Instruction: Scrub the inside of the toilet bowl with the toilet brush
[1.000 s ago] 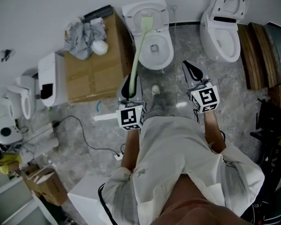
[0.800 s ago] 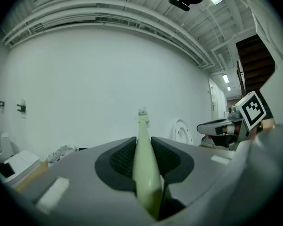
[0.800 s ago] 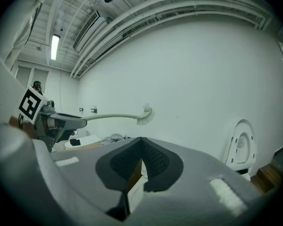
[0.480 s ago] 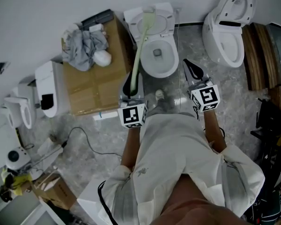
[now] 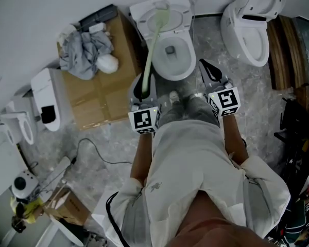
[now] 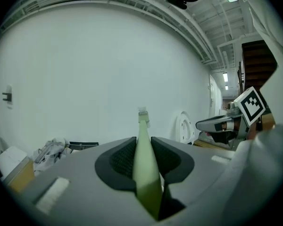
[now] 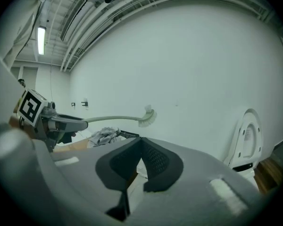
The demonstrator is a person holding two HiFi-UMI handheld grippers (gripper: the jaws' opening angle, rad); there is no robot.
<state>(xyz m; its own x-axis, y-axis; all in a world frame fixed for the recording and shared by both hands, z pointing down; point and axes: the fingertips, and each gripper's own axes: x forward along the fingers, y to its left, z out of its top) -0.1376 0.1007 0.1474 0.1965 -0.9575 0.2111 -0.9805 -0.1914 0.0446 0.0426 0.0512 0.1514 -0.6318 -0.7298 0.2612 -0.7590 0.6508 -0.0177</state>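
A white toilet (image 5: 181,70) with its seat open stands straight ahead by the wall. My left gripper (image 5: 142,88) is shut on the pale green handle of the toilet brush (image 5: 153,40). The brush head (image 5: 161,14) hovers over the back of the seat, above the bowl. In the left gripper view the handle (image 6: 145,159) runs out between the pads (image 6: 122,157) to the bristles (image 6: 142,113). My right gripper (image 5: 209,73) is shut and holds nothing, level with the toilet's right side. In the right gripper view the brush head (image 7: 147,116) hangs in the air before the wall.
A cardboard box (image 5: 104,86) with a grey cloth (image 5: 86,49) on it stands left of the toilet. A second toilet (image 5: 250,24) and wooden planks (image 5: 281,55) are at the right. A white unit (image 5: 45,99) and a floor cable (image 5: 100,156) lie at the left.
I have stepped closer to the toilet, and both grippers now sit nearer its front rim. The brush stays clamped in the left gripper, its head still over the back of the seat.
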